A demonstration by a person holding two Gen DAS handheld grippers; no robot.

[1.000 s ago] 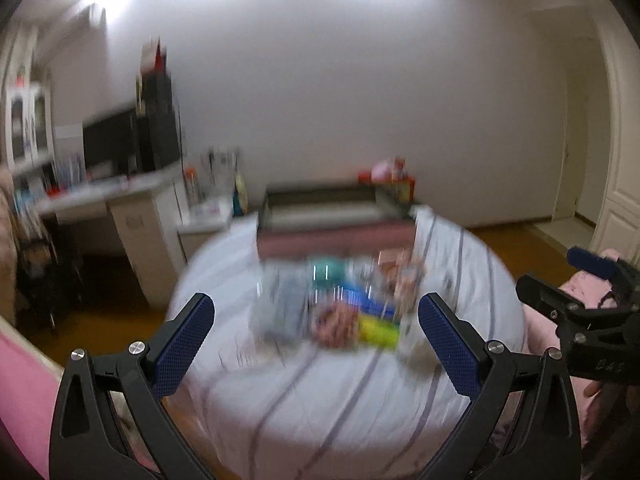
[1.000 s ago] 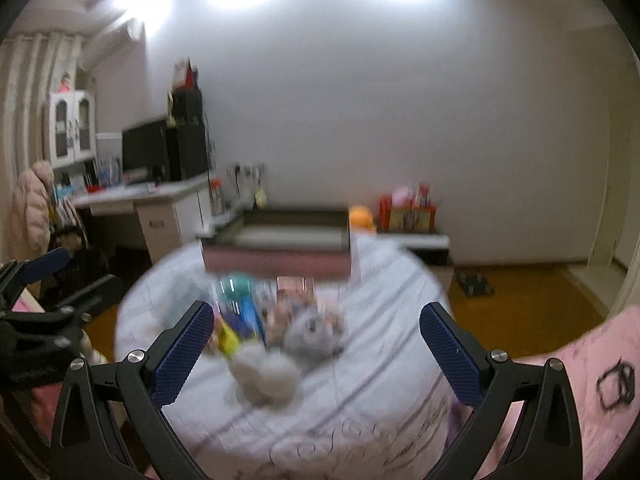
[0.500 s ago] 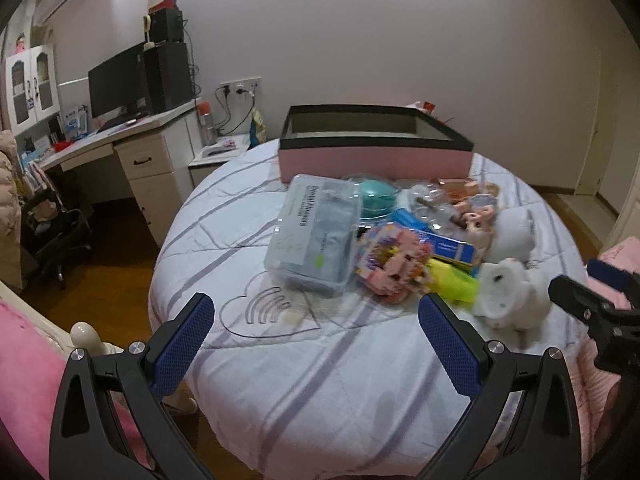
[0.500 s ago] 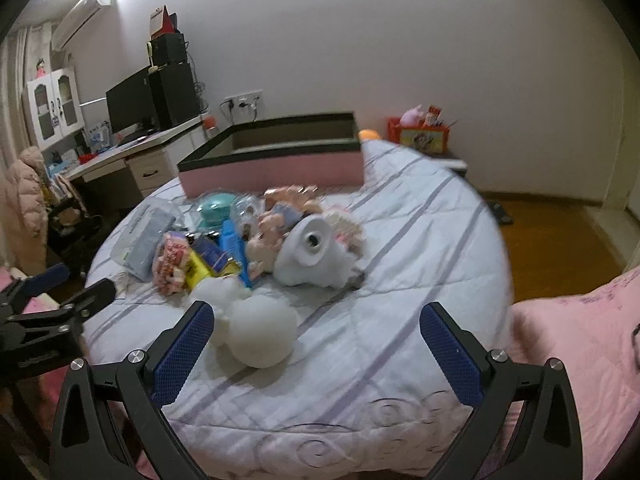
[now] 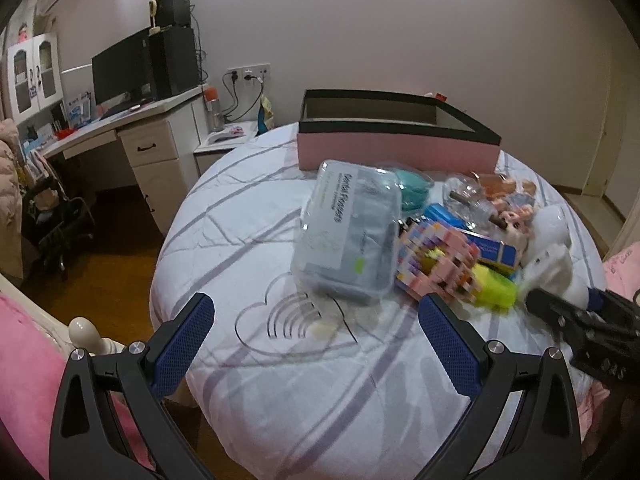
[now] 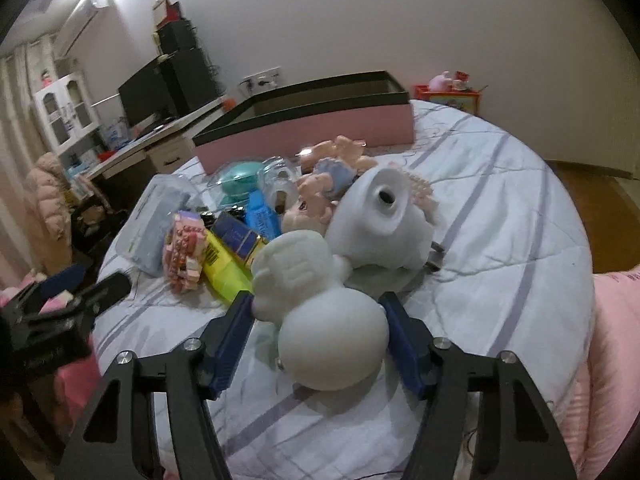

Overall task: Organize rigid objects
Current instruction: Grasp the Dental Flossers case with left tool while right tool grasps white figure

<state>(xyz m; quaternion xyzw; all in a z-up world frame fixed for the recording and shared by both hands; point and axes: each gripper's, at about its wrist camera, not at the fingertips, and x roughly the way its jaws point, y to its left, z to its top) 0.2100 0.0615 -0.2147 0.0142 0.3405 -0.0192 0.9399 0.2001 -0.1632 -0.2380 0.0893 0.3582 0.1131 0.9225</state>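
The right gripper (image 6: 316,316) points down at the round bed (image 6: 500,216), and its 2 jaws are closing around a white figurine (image 6: 320,320). The figurine's round base sits between the blue pads (image 6: 230,340); both pads lie right at its sides, but firm pressing cannot be confirmed. The figurine's upper body extends forward, beyond the fingertips.

Ahead of this gripper lies a second white figurine (image 6: 380,220) with a dark round hole facing up. Forward and to the left of the gripper lie a yellow tube (image 6: 222,268), a pink block model (image 6: 184,252) and a blue box (image 6: 262,216). The pink box with a black rim (image 6: 304,136) stands open at the far side of the pile, well beyond the fingertips.

The left gripper (image 5: 316,340) hovers over bare bedspread with its 2 jaws wide and nothing between them. A clear plastic container (image 5: 348,232) lies just ahead of it, and the pink block model touches that container on the right. The right gripper's finger appears at the right edge of the left wrist view, beside the white figurine.
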